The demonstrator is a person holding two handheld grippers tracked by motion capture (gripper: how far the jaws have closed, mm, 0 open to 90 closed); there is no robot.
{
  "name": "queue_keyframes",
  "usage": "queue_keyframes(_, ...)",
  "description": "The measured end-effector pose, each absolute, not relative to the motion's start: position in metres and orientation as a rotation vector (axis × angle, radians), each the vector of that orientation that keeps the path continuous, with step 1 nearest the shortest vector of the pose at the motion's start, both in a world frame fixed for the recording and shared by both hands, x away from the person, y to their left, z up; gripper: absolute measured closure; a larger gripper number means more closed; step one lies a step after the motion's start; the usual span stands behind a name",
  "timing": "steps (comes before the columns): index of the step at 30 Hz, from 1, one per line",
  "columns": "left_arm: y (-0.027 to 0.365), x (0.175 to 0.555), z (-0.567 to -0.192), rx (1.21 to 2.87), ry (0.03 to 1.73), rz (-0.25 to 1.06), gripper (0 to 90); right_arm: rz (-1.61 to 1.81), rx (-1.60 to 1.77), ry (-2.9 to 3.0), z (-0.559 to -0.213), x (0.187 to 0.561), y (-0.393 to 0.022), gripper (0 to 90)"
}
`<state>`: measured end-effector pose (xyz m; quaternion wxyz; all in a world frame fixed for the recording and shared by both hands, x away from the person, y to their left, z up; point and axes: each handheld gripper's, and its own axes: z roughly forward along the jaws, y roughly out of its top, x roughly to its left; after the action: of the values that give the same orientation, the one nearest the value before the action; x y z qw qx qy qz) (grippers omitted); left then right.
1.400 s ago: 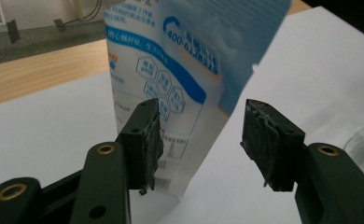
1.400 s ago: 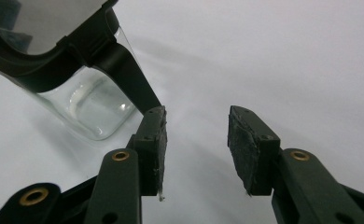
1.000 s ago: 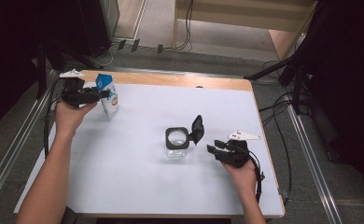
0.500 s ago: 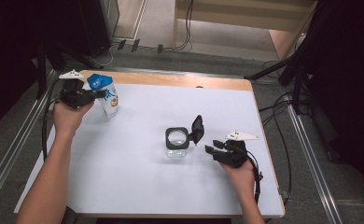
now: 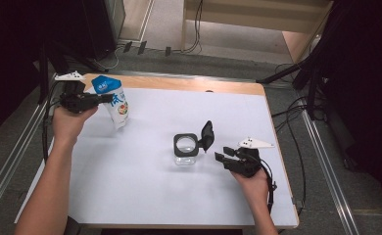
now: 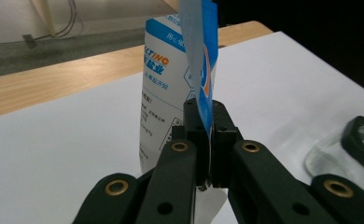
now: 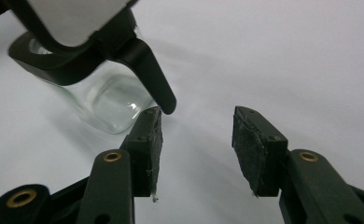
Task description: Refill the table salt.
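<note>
The left gripper point(image 5: 101, 99) has just been closing and now its fingers point(image 6: 196, 135) pinch the flat blue top seam of the pouch point(image 5: 114, 101), which rises between them and stands tilted on the table point(image 5: 145, 196). The right gripper point(image 5: 222, 157) rests well apart from it, its fingers point(image 7: 148, 149) about half spread with nothing between them; the jar point(image 5: 185, 149) sits just beyond its fingertips, the jar's open lid point(image 5: 207, 135) hanging close by one finger.
</note>
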<state>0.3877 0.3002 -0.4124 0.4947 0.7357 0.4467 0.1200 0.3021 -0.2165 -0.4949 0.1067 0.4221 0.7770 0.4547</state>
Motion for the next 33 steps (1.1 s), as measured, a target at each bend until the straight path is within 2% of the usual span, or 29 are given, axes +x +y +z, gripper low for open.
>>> queue_keyframes(12, 0.285, 0.374, -0.392, 1.828, 0.993, 0.247, 90.0, 1.420, 1.149, 2.351, -0.473, 0.271, -0.197, 58.3)
queue_keyframes(24, 0.275, 0.364, -0.387, 1.835, 0.921, 0.140, 90.0, 1.470, 0.942, 2.461, -0.462, 0.247, -0.146, 61.3)
queue_keyframes(33, 0.267, 0.351, -0.389, 1.850, 0.886, 0.078, 90.0, 1.490, 0.873, 2.516, -0.466, 0.248, -0.112, 61.6)
